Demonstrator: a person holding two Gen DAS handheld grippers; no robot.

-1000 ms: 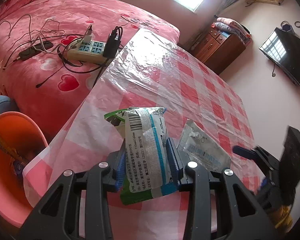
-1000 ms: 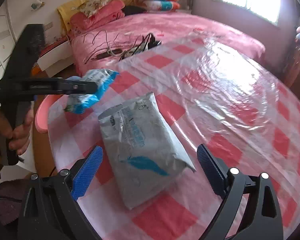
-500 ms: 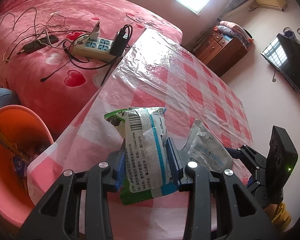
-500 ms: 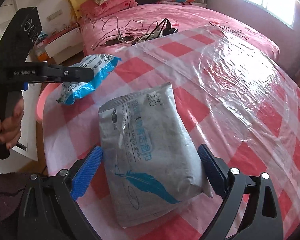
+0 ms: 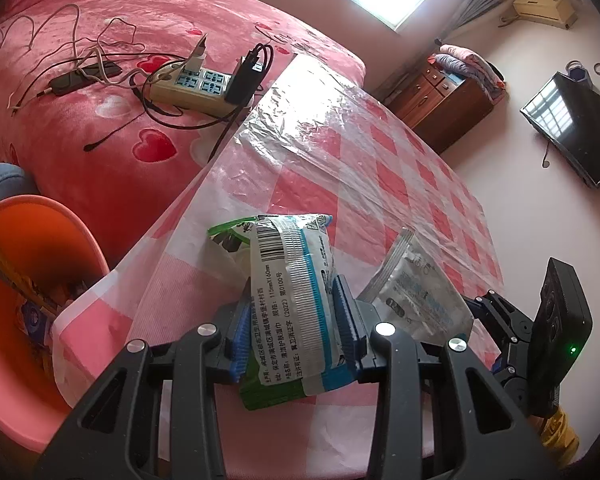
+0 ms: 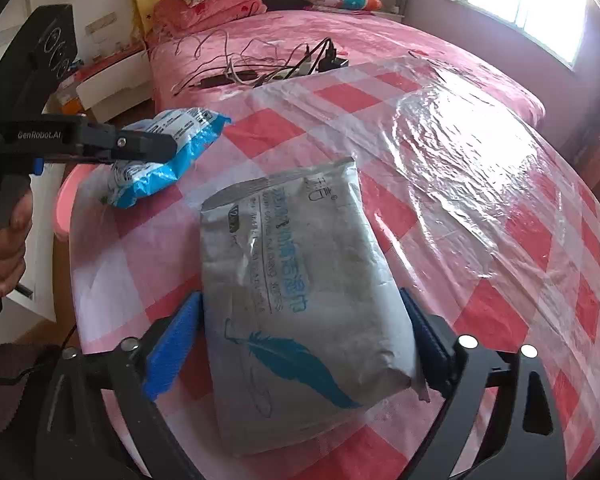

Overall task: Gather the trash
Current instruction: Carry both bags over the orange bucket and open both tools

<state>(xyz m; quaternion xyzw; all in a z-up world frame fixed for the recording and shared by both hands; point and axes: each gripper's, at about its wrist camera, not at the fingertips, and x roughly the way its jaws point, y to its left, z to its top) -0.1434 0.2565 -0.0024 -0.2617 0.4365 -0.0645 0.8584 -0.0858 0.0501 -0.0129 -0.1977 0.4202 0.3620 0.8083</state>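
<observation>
So over on the far left there's an orange bucket [image 5: 40, 280] sitting on the floor below the table edge, and it's got some wrappers in it, a yellowish strip and something purple-blue, can't read more than that. Next over, the left gripper [image 5: 296, 332] is clamped on a blue-and-white wet wipe pack [image 5: 292, 300], barcode side up, with a green bit sticking out behind it; the pack is pinched between the blue pads and held up above the checkered tablecloth [image 5: 380, 184], close to the table's corner by the bucket. To the right of that is the grey wipes pack [image 6: 300, 300] with a blue feather printed on it, lying flat on the tablecloth. The right gripper [image 6: 300, 344] straddles the pack's near end, one blue pad on each side, and the jaws are closing in on it. The right pad looks right up against the pack's edge, the left one just beside it, so not really squeezing.
</observation>
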